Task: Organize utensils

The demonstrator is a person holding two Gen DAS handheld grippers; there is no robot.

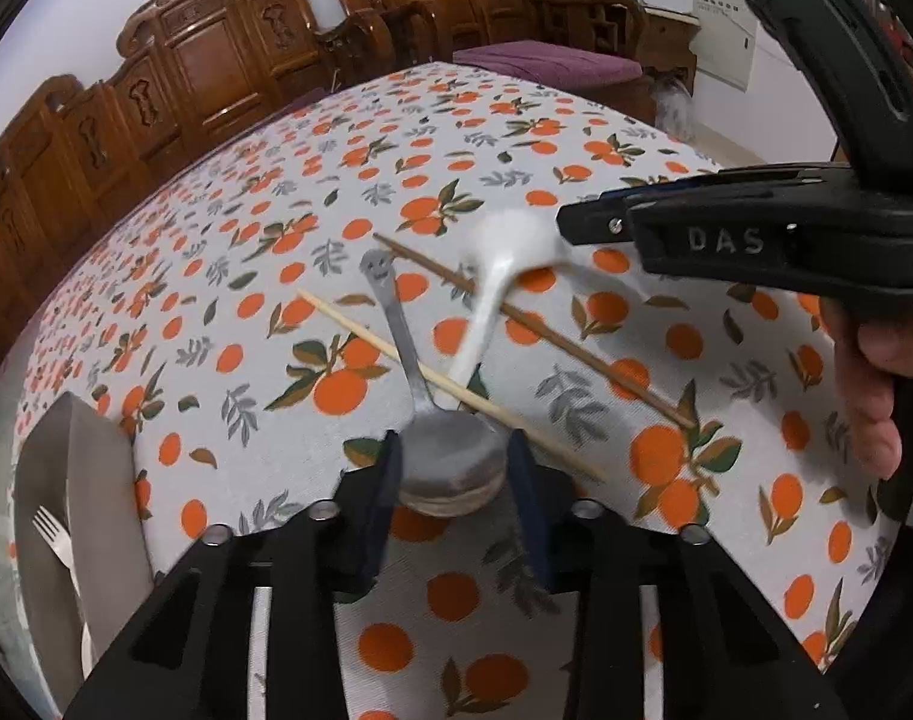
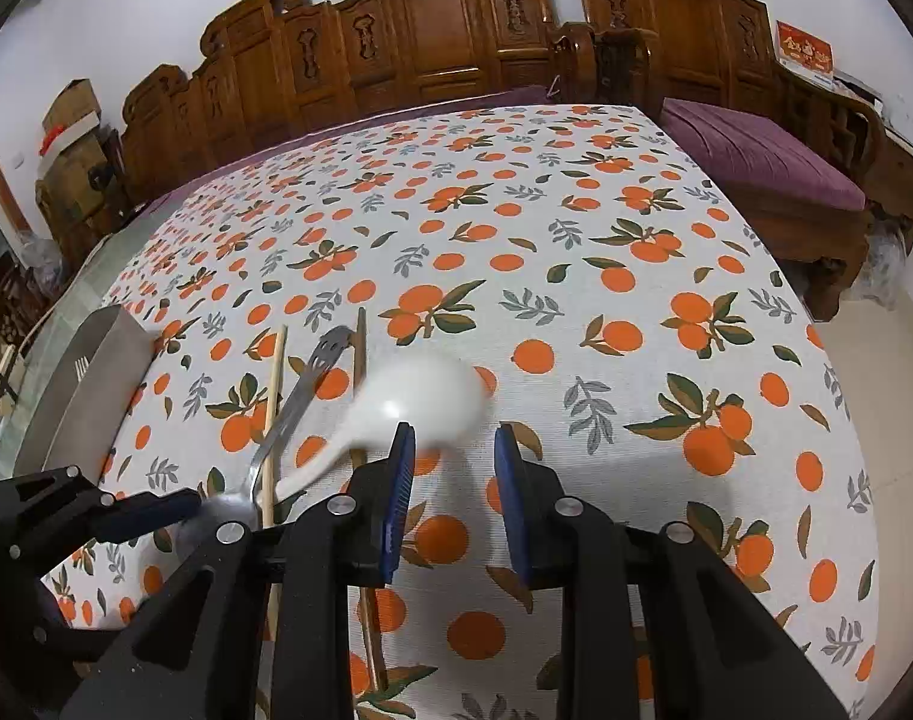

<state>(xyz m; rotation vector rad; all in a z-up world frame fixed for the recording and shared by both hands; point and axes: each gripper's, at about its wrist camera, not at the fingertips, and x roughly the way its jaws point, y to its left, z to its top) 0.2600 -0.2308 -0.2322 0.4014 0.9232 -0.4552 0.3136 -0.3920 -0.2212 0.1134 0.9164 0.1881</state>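
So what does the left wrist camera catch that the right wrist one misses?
Left only: the fork's whole head in the grey tray, the metal spoon's bowl between the left fingers, and a hand holding the right gripper.
Right only: cardboard boxes by the wall.
Both: white spoon, two chopsticks, orange-print tablecloth.

Metal spoon (image 1: 450, 462) with smiley handle lying over pale chopstick (image 1: 360, 330), blurred white ceramic spoon (image 1: 504, 264) crossing darker chopstick (image 1: 540, 330), fork (image 1: 54, 540) inside grey tray (image 1: 96, 468) at left
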